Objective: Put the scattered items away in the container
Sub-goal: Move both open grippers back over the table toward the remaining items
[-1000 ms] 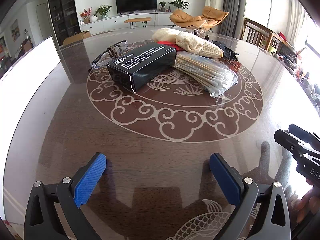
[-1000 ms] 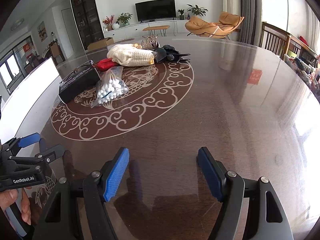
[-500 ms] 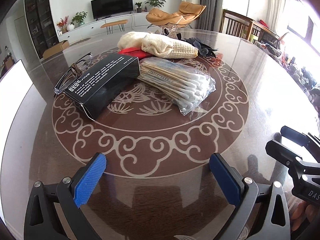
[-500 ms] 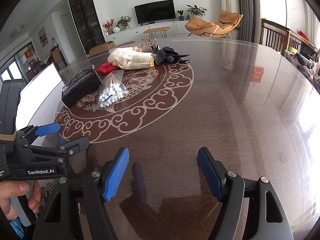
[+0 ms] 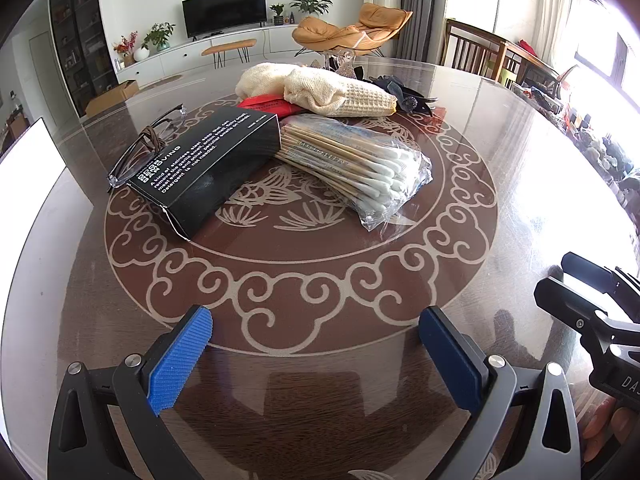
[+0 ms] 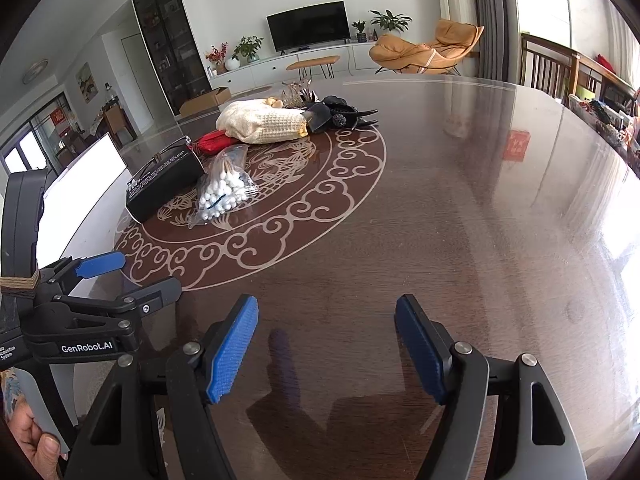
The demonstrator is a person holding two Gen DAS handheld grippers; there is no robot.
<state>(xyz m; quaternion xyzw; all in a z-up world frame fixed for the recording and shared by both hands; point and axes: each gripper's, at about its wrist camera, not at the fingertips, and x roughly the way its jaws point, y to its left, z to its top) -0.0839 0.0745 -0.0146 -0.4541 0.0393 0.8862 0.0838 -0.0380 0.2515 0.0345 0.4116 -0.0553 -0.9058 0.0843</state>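
A black box (image 5: 212, 160) lies on the round table with glasses (image 5: 148, 140) against its far side. Beside it is a clear bag of cotton swabs (image 5: 360, 164), and behind are a cream knitted cloth (image 5: 332, 88), a red item (image 5: 268, 104) and dark hair clips (image 5: 404, 92). My left gripper (image 5: 315, 320) hangs open over bare table, short of the box and the bag. My right gripper (image 6: 327, 308) is open too, with nothing between its pads, well right of the pile (image 6: 224, 192). A white container (image 6: 80, 196) stands at the table's left edge.
The patterned round table (image 6: 460, 208) spreads wide to the right of the pile. Wooden chairs (image 6: 560, 68) stand at its far right edge. A hand (image 6: 28, 436) holds the left gripper (image 6: 142, 272) low on the left in the right wrist view.
The left gripper moved and rolled toward the pile, so box and swab bag now sit nearer and more central in its view. The right gripper stayed put. Both stayed open.
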